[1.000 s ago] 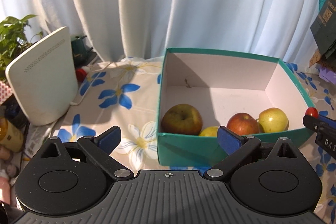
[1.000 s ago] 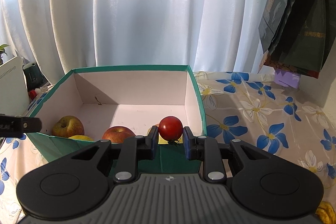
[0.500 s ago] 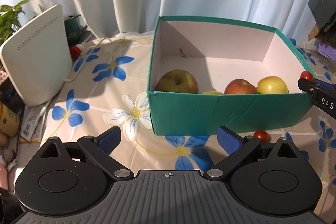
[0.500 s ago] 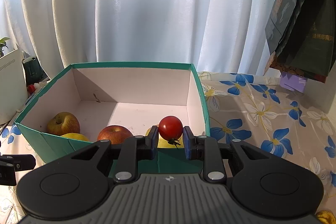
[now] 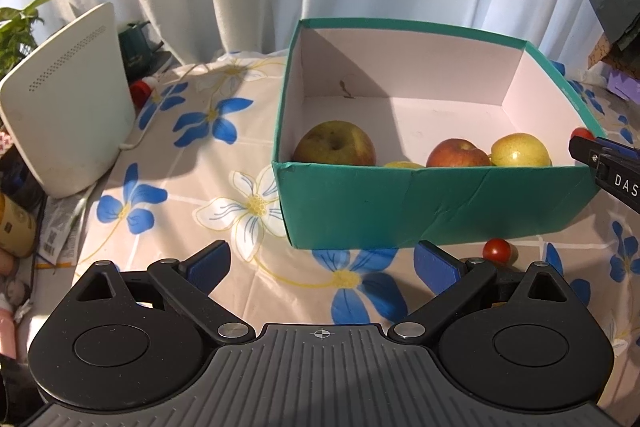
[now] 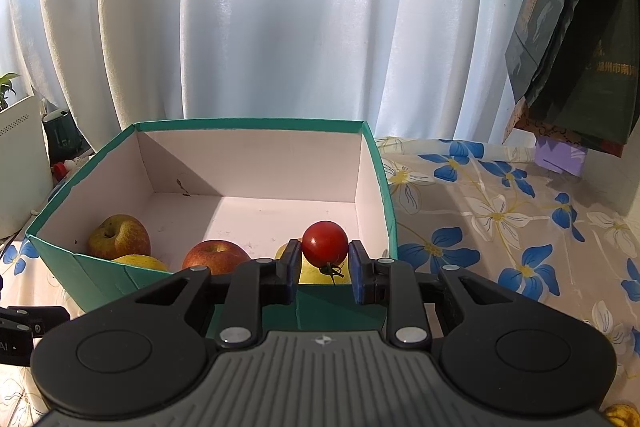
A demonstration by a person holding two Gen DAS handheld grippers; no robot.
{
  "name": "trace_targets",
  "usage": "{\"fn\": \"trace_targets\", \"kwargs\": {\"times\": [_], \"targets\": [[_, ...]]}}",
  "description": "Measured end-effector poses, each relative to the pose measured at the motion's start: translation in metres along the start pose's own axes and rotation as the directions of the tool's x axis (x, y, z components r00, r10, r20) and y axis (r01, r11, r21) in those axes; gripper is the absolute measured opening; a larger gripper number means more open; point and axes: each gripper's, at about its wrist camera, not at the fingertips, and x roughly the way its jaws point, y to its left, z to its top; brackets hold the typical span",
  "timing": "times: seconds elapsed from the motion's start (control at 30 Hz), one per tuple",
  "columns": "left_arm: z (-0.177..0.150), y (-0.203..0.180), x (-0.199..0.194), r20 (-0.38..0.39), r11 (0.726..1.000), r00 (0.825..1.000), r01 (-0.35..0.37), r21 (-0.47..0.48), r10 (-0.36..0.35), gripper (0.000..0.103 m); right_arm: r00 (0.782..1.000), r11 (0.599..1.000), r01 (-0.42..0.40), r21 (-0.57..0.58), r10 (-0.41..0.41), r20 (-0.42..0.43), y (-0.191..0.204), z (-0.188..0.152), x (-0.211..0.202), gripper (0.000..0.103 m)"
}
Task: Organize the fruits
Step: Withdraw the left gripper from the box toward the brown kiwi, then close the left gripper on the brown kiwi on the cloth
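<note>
Our right tongs point(image 6: 324, 265) clamped a cherry tomato point(image 6: 324, 244) above the green box point(image 6: 344, 303). Our left tongs point(image 5: 322, 264) stood wide apart.

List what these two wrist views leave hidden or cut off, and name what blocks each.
- Yellow fruit, left view: only its top clears the box front wall.
- Right gripper, left view: cut by the edge.
- Yellow fruit, right view: cut at the corner.

"DAS" on right gripper point(image 5: 608, 167)
</note>
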Motion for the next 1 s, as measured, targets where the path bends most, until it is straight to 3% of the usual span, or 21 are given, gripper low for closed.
{"fn": "trace_targets", "kwargs": {"times": [0.03,0.07,0.1,0.13,0.17,0.33,0.4,0.6,0.8,1.0], "targets": [[0.000,-0.001,0.000,0.000,1.000,1.000,0.002,0.003,-0.002,0.101,1.000,1.000,0.001,-0.001,-0.001,-0.001,0.000,0.000,0.000,0.026],[0.000,-0.001,0.000,-0.001,1.000,1.000,0.004,0.006,-0.004,0.101,1.000,1.000,0.000,-0.001,0.000,-0.001,0.000,0.000,0.000,0.033],[0.000,-0.001,0.000,-0.002,1.000,1.000,0.004,0.009,-0.004,0.101,1.000,1.000,-0.002,0.001,0.002,-0.001,0.000,0.000,0.000,0.050],[0.000,-0.002,0.000,-0.002,1.000,1.000,0.004,0.012,-0.004,0.101,1.000,1.000,-0.001,0.004,0.001,0.002,0.000,0.000,-0.001,0.058],[-0.001,-0.003,0.000,-0.003,1.000,1.000,0.007,0.017,-0.007,0.101,1.000,1.000,-0.005,0.009,0.005,0.006,0.000,0.000,-0.002,0.060],[-0.003,-0.010,0.001,-0.009,0.998,1.000,0.028,0.052,-0.028,0.101,0.999,0.999,-0.007,0.045,0.006,0.032,-0.004,0.001,-0.012,0.062],[-0.005,-0.015,0.001,-0.007,0.996,0.999,0.047,0.070,-0.046,0.101,0.999,0.998,0.006,0.055,-0.009,0.048,-0.007,0.001,-0.019,0.067],[-0.012,-0.035,-0.002,0.025,0.977,0.985,0.165,0.133,-0.169,0.103,0.994,0.993,0.020,0.119,-0.032,0.101,-0.021,-0.003,-0.050,0.076],[-0.019,-0.065,0.008,-0.001,0.965,0.987,0.159,0.209,-0.163,0.103,0.995,0.987,0.039,0.155,-0.052,0.083,-0.030,-0.018,-0.066,0.077],[-0.020,-0.080,0.017,-0.026,0.952,0.975,0.223,0.208,-0.223,0.103,0.995,0.981,0.065,0.181,-0.076,0.057,-0.041,-0.028,-0.073,0.077]]}}
